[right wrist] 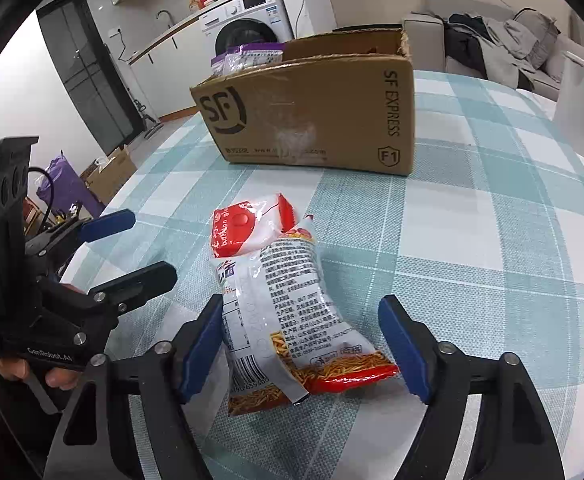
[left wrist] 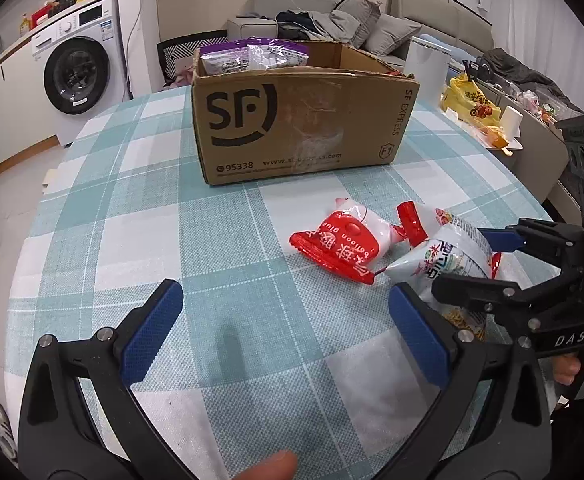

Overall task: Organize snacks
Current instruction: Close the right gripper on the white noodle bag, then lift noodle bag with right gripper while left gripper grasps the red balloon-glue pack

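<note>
The right gripper (right wrist: pixel 299 346) is set around the near end of the noodle snack packet (right wrist: pixel 288 316), which lies on the checked tablecloth (right wrist: pixel 471 248) in front of the cardboard box (right wrist: pixel 315 120). Its jaws stand partly open; the left pad touches the wrapper, the right pad stands clear. The packet should be centred and pinched firmly before any lift. The left gripper (left wrist: pixel 288 336) is held wide open and empty. A red-and-white packet (left wrist: pixel 339 244) lies nearer the box, which already holds purple packets (left wrist: pixel 252 54).

A teal-and-white checked tablecloth (left wrist: pixel 140 240) is seen under a brown cardboard box (left wrist: pixel 299 120) printed black; 2 snack packets (right wrist: pixel 276 300) are coloured red and white.
</note>
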Action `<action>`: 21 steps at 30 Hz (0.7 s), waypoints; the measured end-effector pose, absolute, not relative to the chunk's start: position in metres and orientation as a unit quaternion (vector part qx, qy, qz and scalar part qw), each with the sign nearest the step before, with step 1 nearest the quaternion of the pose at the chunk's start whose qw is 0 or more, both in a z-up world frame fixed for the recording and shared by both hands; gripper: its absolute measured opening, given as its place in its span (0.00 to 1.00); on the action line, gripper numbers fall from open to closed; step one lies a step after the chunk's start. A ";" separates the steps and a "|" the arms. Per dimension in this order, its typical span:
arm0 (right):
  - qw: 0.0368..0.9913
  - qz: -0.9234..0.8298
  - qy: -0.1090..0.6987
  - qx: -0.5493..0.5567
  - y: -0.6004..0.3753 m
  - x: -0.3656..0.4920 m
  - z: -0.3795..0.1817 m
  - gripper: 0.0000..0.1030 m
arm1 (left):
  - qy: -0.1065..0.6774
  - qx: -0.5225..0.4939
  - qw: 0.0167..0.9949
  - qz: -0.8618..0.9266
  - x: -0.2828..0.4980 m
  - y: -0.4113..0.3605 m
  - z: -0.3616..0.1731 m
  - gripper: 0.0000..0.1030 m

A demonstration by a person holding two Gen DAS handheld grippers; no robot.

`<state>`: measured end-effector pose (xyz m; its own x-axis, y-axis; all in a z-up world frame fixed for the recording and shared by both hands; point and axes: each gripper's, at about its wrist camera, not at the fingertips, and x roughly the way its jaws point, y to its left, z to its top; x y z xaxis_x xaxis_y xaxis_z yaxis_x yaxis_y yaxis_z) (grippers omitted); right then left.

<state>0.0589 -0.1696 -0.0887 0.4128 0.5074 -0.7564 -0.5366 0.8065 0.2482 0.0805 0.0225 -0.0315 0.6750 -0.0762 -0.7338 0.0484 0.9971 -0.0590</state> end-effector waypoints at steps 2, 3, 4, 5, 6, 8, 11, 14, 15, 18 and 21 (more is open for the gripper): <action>0.837 0.324 0.440 -0.010 -0.171 0.058 -0.089 0.65 | 0.402 -0.016 0.915 -0.037 0.084 0.021 -0.032 0.99; 0.837 0.331 0.435 -0.006 -0.172 0.057 -0.088 0.58 | 0.402 -0.015 0.915 -0.038 0.086 0.021 -0.032 0.99; 0.837 0.336 0.432 -0.002 -0.174 0.056 -0.087 0.51 | 0.402 -0.013 0.915 -0.038 0.087 0.020 -0.032 0.99; 0.837 0.340 0.429 0.003 -0.176 0.056 -0.087 0.49 | 0.403 -0.011 0.914 -0.039 0.090 0.019 -0.032 0.99; 0.838 0.341 0.427 0.009 -0.178 0.056 -0.086 0.47 | 0.403 -0.010 0.914 -0.040 0.091 0.019 -0.033 0.99; 0.840 0.338 0.425 0.018 -0.183 0.057 -0.085 0.47 | 0.405 -0.011 0.913 -0.043 0.094 0.018 -0.033 0.99; 0.846 0.326 0.422 0.033 -0.192 0.060 -0.083 0.46 | 0.406 -0.005 0.913 -0.046 0.098 0.015 -0.035 0.99; 0.853 0.312 0.417 0.044 -0.199 0.063 -0.080 0.46 | 0.407 0.007 0.912 -0.052 0.104 0.009 -0.036 0.99; 0.854 0.308 0.417 0.048 -0.201 0.064 -0.080 0.46 | 0.409 0.011 0.911 -0.052 0.106 0.007 -0.037 0.99; 0.856 0.293 0.422 0.055 -0.206 0.068 -0.082 0.46 | 0.410 0.021 0.910 -0.054 0.116 0.001 -0.038 0.99; 0.857 0.283 0.427 0.062 -0.210 0.071 -0.083 0.47 | 0.409 0.035 0.910 -0.056 0.126 -0.006 -0.038 0.99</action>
